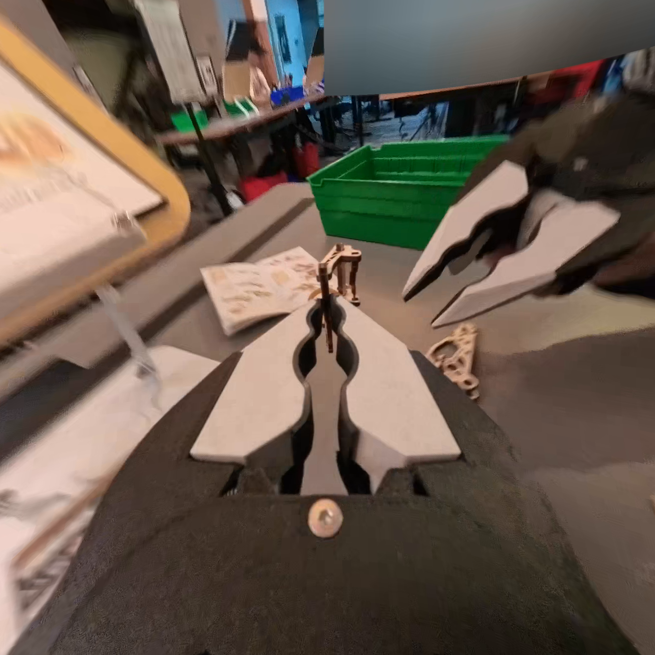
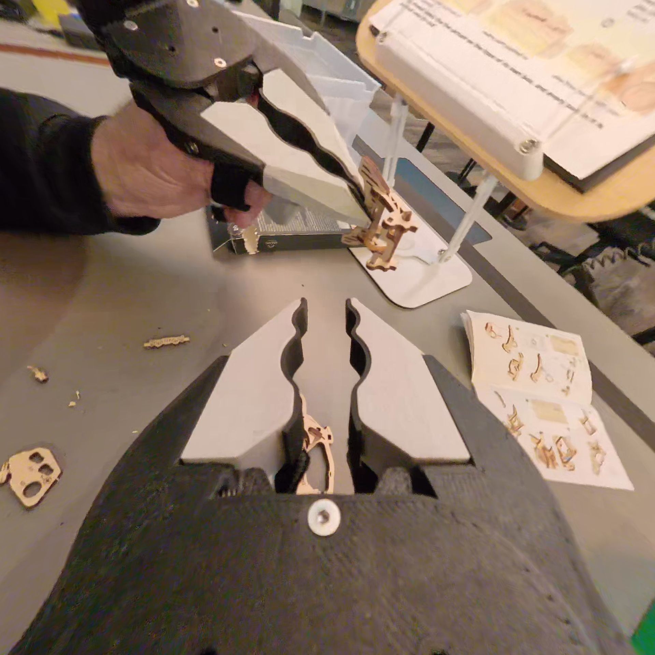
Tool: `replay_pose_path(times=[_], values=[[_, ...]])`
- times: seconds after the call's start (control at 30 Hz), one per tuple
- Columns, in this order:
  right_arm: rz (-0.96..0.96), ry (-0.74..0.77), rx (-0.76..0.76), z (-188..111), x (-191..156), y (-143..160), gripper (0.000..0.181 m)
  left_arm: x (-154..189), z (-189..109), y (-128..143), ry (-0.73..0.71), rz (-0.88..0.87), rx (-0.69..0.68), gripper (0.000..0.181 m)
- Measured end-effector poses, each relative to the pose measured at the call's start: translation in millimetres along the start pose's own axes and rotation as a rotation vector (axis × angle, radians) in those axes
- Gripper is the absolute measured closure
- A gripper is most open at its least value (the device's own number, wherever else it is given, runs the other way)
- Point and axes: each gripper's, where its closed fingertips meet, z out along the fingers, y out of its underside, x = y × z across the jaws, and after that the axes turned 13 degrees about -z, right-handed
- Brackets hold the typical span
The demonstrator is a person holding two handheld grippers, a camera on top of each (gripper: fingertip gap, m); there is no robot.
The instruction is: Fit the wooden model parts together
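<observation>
My left gripper is shut on a small wooden assembly of several joined laser-cut parts and holds it upright above the grey table. In the right wrist view the left gripper comes in from the upper left with the assembly at its tips, a hand on its grip. My right gripper is open and empty. It hovers over a flat, loose wooden part lying on the table between its fingers. In the left wrist view the right gripper is at the right, above that part.
An open instruction booklet lies on the table. Loose wooden pieces and scraps lie at the left. A black box and a white-based stand carrying a sheet on a board stand behind. A green bin sits farther back. About 6 centimetres separates my left fingertips from my right.
</observation>
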Motion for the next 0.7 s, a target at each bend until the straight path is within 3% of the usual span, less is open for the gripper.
replay_pose_path(times=[0.1, 0.3, 0.47, 0.7], values=[[0.094, -0.004, 0.01, -1.6, 5.4, 3.6, 0.162, -6.2, 10.7, 22.4, 0.055, -0.347, -0.179, 0.18], [0.21, -0.014, -0.034, -3.1, 9.3, 18.8, 0.161, -3.8, 20.6, 40.5, 0.072, -0.45, -0.291, 0.18], [0.205, -0.029, -0.052, -3.6, 4.6, 20.7, 0.161, -6.9, 20.1, 45.5, 0.036, -0.412, -0.332, 0.18], [0.14, -0.063, -0.111, 0.5, -7.9, 24.1, 0.161, -10.8, 12.7, 54.5, -0.062, -0.231, -0.46, 0.18]])
